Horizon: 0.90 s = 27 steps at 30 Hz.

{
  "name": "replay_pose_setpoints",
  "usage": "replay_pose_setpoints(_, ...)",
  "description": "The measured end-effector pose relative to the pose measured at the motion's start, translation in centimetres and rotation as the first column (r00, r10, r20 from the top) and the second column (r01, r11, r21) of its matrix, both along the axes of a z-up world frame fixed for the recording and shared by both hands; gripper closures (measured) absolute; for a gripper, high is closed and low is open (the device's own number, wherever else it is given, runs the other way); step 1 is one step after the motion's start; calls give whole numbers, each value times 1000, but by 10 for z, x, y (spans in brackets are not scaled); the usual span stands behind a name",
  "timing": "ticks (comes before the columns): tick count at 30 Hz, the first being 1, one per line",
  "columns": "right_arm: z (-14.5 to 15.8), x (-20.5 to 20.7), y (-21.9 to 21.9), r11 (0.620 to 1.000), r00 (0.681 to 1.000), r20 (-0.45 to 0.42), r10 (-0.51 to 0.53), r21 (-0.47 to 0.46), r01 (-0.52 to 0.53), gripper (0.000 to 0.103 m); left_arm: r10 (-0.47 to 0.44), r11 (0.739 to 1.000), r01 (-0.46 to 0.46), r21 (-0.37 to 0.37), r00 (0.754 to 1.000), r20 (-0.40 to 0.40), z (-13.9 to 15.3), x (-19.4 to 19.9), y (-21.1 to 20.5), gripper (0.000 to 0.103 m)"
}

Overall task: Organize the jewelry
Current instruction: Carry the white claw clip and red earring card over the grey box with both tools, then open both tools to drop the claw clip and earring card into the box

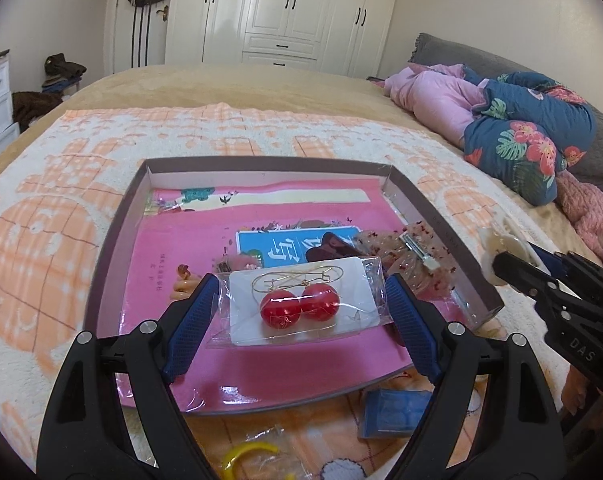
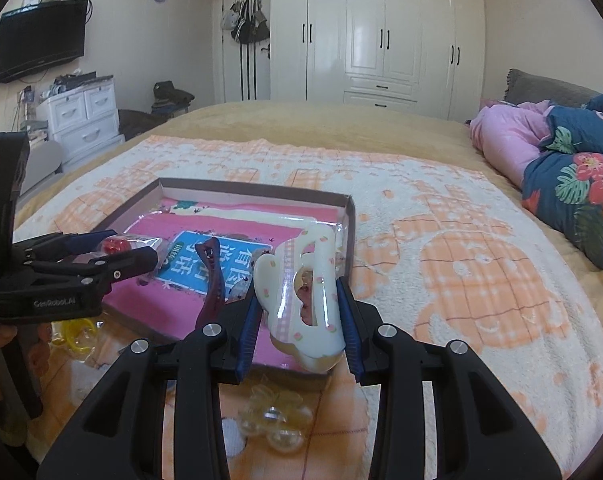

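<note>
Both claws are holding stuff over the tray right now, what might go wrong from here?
1. The left claw pinches the earring packet only by its slippery clear sleeve; it may slide out.
2. The right claw holds the cream hair clip near the tray's edge, so a release might land on the towel.

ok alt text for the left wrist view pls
The left gripper holds a clear packet of red ball earrings over a shallow box lined in pink, on a towel-covered bed. At right, the right gripper grips a cream hair claw.
</note>
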State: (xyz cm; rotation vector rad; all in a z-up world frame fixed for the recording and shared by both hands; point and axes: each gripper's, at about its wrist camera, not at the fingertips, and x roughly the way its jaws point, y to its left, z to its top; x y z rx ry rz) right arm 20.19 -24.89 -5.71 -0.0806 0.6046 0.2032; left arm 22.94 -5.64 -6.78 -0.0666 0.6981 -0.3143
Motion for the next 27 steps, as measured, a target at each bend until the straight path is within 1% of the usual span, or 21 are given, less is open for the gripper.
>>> replay_pose_setpoints(3,-5,10,3,1000,1000,-21,4,11,-4,69,-7,1000,7,4,1000,-6,-2,2,-2,28)
replay_pose_setpoints(8,-12,29,9,1000,999,-42,13,3,-13,69,-21,1000,21,12,1000,-21,-8,6,-6,28)
replay_pose_setpoints(14,-22,52,8,1000,996,-91,11,17,-9,68,-30,999,31,14,999,-37,-13,9,-6,27)
replay_pose_setpoints(17,-26,55,7,999,994,-108,14,30,-11,68,-38,999,39,17,998,-45,-15,10,-7,27)
replay_pose_setpoints(22,-29,53,4,999,994,-112,10,53,-4,68,-44,999,45,21,998,-52,-17,12,-8,27)
replay_pose_setpoints(24,-28,51,1,998,994,-105,7,69,0,61,-45,999,46,22,998,-53,-17,12,-8,27)
replay_pose_setpoints(27,-24,48,-2,996,996,-88,8,86,-1,57,-44,999,45,24,998,-53,-17,12,-9,27)
